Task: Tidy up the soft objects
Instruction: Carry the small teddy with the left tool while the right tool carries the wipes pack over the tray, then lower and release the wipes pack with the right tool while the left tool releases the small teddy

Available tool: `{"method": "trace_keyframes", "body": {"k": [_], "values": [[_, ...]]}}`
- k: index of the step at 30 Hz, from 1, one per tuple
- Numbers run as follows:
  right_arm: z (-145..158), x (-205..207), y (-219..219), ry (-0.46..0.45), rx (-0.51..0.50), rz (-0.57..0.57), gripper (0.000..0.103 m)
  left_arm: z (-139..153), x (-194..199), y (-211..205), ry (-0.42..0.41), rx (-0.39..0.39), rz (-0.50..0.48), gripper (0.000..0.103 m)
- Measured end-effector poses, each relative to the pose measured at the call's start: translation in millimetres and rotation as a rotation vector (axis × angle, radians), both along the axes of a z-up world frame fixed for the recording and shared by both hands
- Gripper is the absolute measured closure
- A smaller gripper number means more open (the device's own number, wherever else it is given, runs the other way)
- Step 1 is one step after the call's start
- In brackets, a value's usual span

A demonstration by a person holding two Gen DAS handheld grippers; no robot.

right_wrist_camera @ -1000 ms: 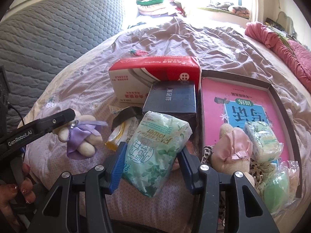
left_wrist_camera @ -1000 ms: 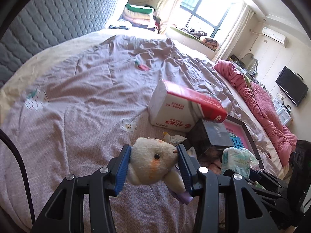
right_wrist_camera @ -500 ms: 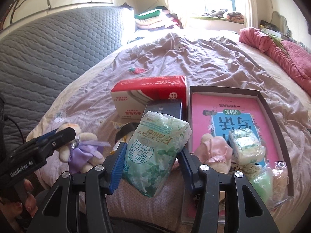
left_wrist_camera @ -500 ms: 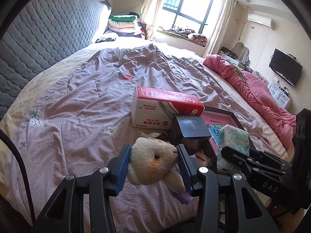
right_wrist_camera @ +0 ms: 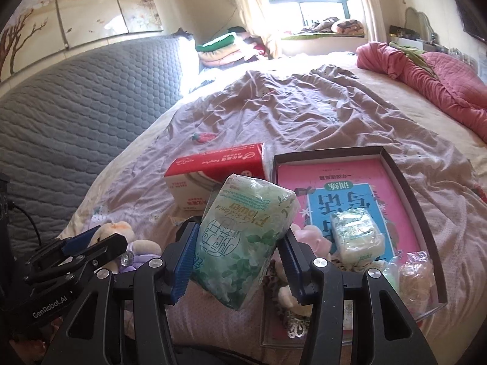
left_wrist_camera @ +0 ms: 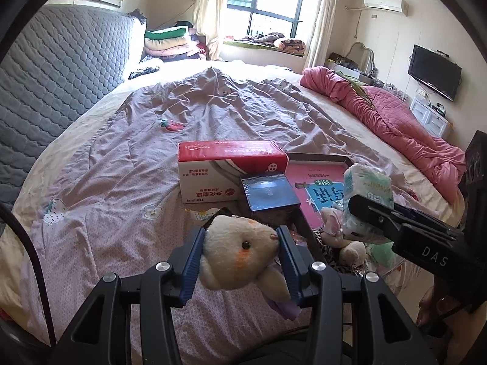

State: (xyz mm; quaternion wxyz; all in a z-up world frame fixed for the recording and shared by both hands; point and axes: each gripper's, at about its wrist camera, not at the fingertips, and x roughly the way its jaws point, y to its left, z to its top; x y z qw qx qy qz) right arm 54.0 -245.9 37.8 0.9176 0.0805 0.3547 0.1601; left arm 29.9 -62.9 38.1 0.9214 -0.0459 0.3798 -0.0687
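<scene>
Bedding is giving us the widest room: the mauve quilt (left_wrist_camera: 127, 158) is lying bare beyond the boxes and to their left, while the pink blanket (left_wrist_camera: 395, 121) is crowding the right edge; we are judging the carrying step to be in hand, both loads lifted clear of the quilt and neither yet placed; next in size, the dark-rimmed tray (right_wrist_camera: 404, 179) is sitting beside the red and white carton (right_wrist_camera: 219, 167), with a small tissue pack (right_wrist_camera: 356, 234) lying inside it, so any set-down there is calling for a clear pass over its raised rim; we are clamping the right gripper (right_wrist_camera: 237, 261) on the green tissue pack (right_wrist_camera: 243, 237); we are clamping the left gripper (left_wrist_camera: 240, 261) on the cream plush rabbit (left_wrist_camera: 240, 252), jaws pressing its head; the two grippers are hanging close together, so we are needing to part them before lowering either.
</scene>
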Motion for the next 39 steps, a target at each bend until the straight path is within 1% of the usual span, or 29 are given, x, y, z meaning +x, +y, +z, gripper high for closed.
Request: {"method": "trace_keyframes", "body": {"k": [8, 17, 27, 34, 39], "values": [[6.5, -3.7, -30.9, -0.016, 0.03, -0.062, 0.05, 4.8, -1.2, -21.6, 0.001, 0.028, -0.044, 0.055], [10.0, -5.8, -65.6, -0.034, 0.063, -0.139, 0.05, 13.4, 5.2, -44.7, -0.005, 0.029, -0.085, 0.055], [7.4, -10.2, -109.9, -0.042, 0.105, -0.246, 0.05, 22.8, 16.8, -92.1, -0.022, 0.034, -0.172, 0.055], [1.1, -13.6, -133.5, -0.037, 0.125, -0.301, 0.05, 16.9, 30.4, -129.2, -0.007, 0.046, -0.233, 0.055], [-1.1, -15.4, -144.6, -0.052, 0.128, -0.326, 0.05, 7.4, 38.4, -146.4, 0.011, 0.06, -0.262, 0.055]]}}
